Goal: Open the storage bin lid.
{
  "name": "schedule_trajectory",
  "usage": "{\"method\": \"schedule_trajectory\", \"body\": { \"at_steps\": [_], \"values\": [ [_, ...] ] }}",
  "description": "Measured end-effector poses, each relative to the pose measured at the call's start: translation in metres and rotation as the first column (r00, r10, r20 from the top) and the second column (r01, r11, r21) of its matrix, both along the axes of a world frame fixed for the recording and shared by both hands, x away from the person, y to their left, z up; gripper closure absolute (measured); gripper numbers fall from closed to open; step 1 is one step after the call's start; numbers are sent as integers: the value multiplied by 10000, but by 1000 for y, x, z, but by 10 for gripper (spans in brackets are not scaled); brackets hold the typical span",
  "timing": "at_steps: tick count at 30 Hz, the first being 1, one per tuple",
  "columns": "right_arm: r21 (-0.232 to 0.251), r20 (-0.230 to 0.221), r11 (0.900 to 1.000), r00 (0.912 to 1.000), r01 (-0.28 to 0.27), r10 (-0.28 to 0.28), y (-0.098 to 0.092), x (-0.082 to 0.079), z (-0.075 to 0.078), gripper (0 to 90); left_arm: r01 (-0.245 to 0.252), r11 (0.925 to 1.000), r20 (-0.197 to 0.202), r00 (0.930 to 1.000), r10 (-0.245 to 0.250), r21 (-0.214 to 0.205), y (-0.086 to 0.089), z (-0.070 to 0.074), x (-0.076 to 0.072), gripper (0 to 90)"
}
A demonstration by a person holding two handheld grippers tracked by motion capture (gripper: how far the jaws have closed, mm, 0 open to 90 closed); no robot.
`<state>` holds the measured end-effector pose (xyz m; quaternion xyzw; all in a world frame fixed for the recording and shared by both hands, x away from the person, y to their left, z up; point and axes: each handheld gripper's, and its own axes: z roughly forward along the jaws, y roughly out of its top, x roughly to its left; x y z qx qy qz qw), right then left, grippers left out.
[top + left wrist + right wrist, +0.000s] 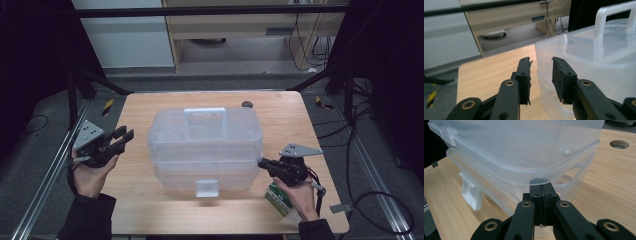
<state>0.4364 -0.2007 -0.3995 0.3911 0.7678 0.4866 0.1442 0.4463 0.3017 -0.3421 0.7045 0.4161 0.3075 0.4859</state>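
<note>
Item: translucent plastic storage box [205, 147] with lid, moulded carry handle [205, 116] on top and front latch [206, 188]; standing mid-table on the wooden table [145, 112], long axis running left to right across the person's front.

Right gripper [263, 163]: jaws pressed together with nothing seen between them, tips lying against the box's right end at the lid's rim. This hand is the nearer one.

Left gripper [122, 137]: jaws partly spread, nothing between them, hanging just off the box's left end and pointing toward it; the box is lying ahead and to the right of these jaws.

Views: the right gripper view is showing the closed tips [541, 192] meeting the rim (contact itself hard to confirm from above). The left gripper view is showing the gap [541, 75] with the box wall [584, 75] beyond it. The high view is also giving a green-and-white carton [280, 199] under the right hand.
</note>
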Motion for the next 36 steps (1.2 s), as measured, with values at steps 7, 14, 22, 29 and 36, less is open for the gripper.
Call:
{"method": "schedule_trajectory", "body": {
  "at_steps": [7,14,22,29,36],
  "values": [
    [19,-27,10000,10000,-31,31,0,0,0,890,-430,9990,-601,9973,425,-74,9,-27,0,723],
    [66,-24,10000,10000,-38,38,0,0,-1,891,-334,9990,-700,9971,313,-289,6,-46,-9,770],
    [53,25,10000,10000,-31,31,0,0,-1,891,364,9990,-1170,9924,-393,-267,2,-62,-10,856],
    [84,-25,9999,10000,-62,62,0,0,-2,891,351,9993,-1371,9900,-331,122,-11,-73,-11,893],
    [93,-36,9999,10000,-63,63,0,0,-2,891,119,9998,-1384,9903,-143,-181,-17,-81,-16,896]
  ]
}}
